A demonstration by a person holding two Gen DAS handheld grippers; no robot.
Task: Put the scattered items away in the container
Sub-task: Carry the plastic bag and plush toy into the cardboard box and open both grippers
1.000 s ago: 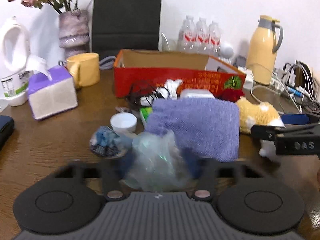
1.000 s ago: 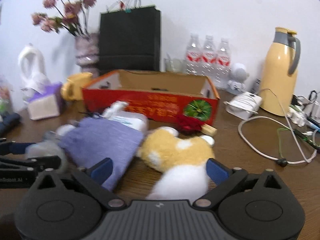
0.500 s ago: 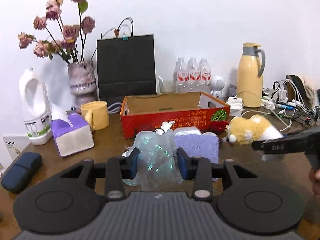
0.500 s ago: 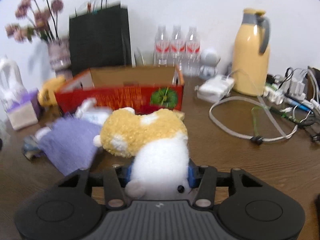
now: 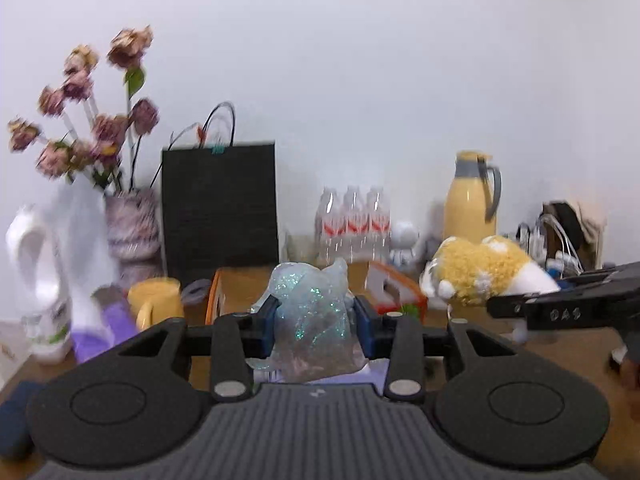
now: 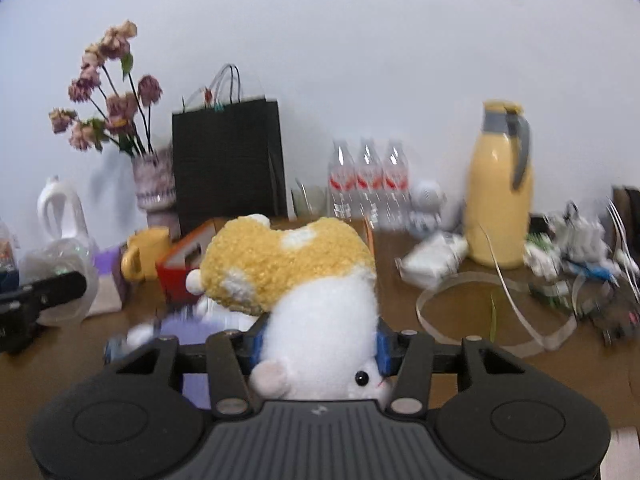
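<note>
While clamped by left gripper fingers, crinkly glittery plastic bag; right gripper fingers on fluffy plush toy.

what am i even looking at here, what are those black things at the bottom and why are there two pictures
Each picture comes from a camera mounted on a hand-held two-finger gripper; the black shapes are the gripper's own body. A person carries one per hand. The left gripper is shut on a crumpled clear plastic bag. The right gripper is shut on a yellow and white plush toy. Ahead on the wooden table stand a red cardboard box, a yellow mug, water bottles and a yellow flask.
</note>
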